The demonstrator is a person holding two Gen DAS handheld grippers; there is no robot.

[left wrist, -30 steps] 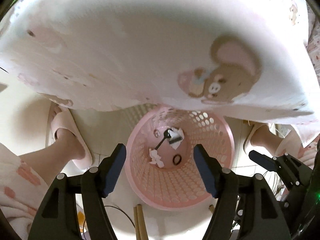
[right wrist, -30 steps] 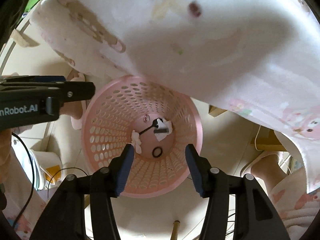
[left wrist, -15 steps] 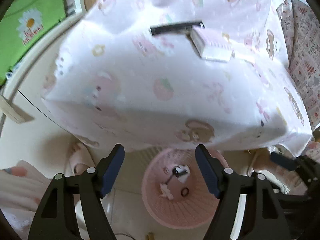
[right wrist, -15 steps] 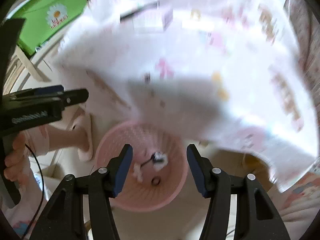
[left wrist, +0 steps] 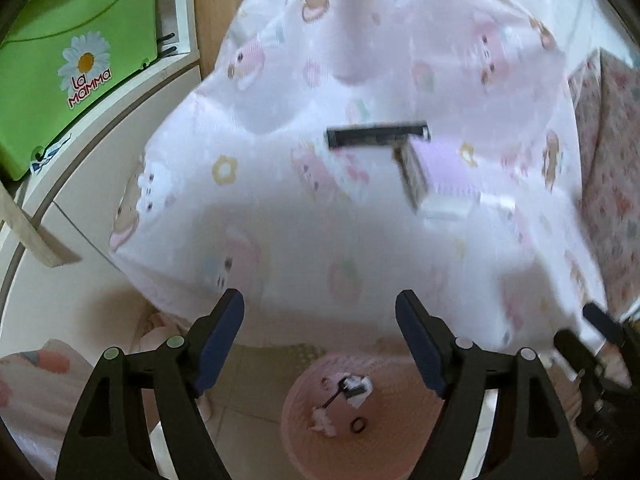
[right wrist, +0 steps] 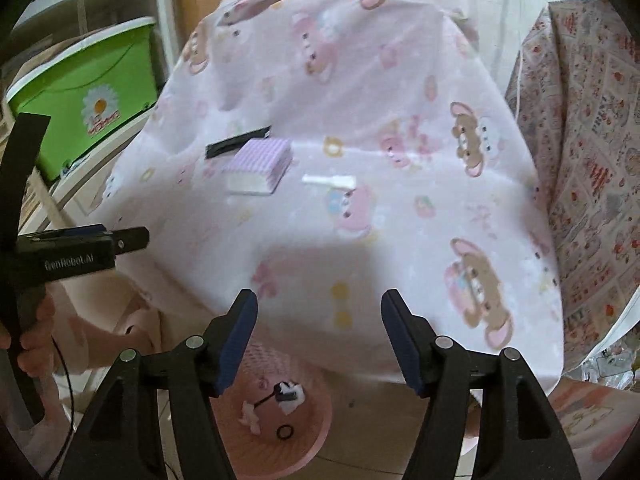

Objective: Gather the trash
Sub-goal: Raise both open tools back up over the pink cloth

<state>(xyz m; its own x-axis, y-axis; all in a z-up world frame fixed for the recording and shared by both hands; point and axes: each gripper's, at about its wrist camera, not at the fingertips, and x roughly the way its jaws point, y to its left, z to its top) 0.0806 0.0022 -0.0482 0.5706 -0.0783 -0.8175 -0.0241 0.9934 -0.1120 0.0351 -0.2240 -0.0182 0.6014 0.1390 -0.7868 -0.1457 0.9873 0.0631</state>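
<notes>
A pink perforated basket (left wrist: 300, 444) (right wrist: 316, 428) stands on the floor under the table's front edge. It holds white tissue scraps (left wrist: 359, 391) (right wrist: 293, 395), a black stick and a black ring (right wrist: 285, 432). On the pink cartoon tablecloth (right wrist: 360, 92) lie a black flat strip (left wrist: 376, 134) (right wrist: 238, 142), a lilac checked pad (left wrist: 442, 174) (right wrist: 261, 163) and a small white piece (right wrist: 330, 180). My left gripper (left wrist: 318, 301) and right gripper (right wrist: 319, 301) hover above the basket and the table edge. Their jaws are opening and nothing is between them.
A green lidded box with a daisy label (left wrist: 76, 68) (right wrist: 88, 88) sits on white shelving at the left. A patterned quilt (right wrist: 592, 120) hangs at the right. A hand (right wrist: 34, 344) holds the left gripper's handle (right wrist: 76, 258). A slippered foot (left wrist: 154, 330) is beside the basket.
Both grippers have risen and tipped up from over the basket, so the tabletop with its items has come into view. Both pairs of jaws stand wider apart.
</notes>
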